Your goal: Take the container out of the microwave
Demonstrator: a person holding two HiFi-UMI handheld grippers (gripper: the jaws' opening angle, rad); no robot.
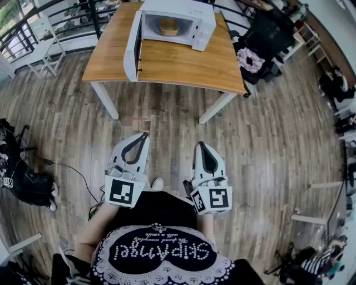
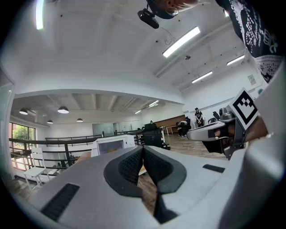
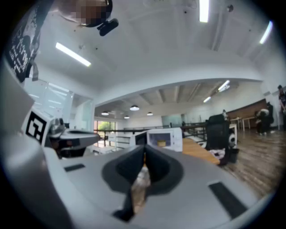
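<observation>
Hazards on the way to the container

- Container (image 1: 169, 26): tan, lidded, inside the microwave (image 1: 192, 14) towards the back of the cavity, at the far side of the table (image 1: 178, 61). We judge the task not yet begun.
- Left gripper (image 1: 144, 134): near us, well apart from the table, jaws closed on nothing.
- Right gripper (image 1: 201, 144): beside it, likewise closed and empty.
- Door (image 1: 132, 47): swung open at the left of the cavity.

Risks, as we judge them:
1. Reaching in with the jaws closed would push the container deeper instead of gripping it.
2. An approach from the left could knock the door or catch the cavity frame.
3. A shallow pinch on the rounded lid may slip, or lift the lid alone.
4. Dragging it over the sill could tip it onto the table
</observation>
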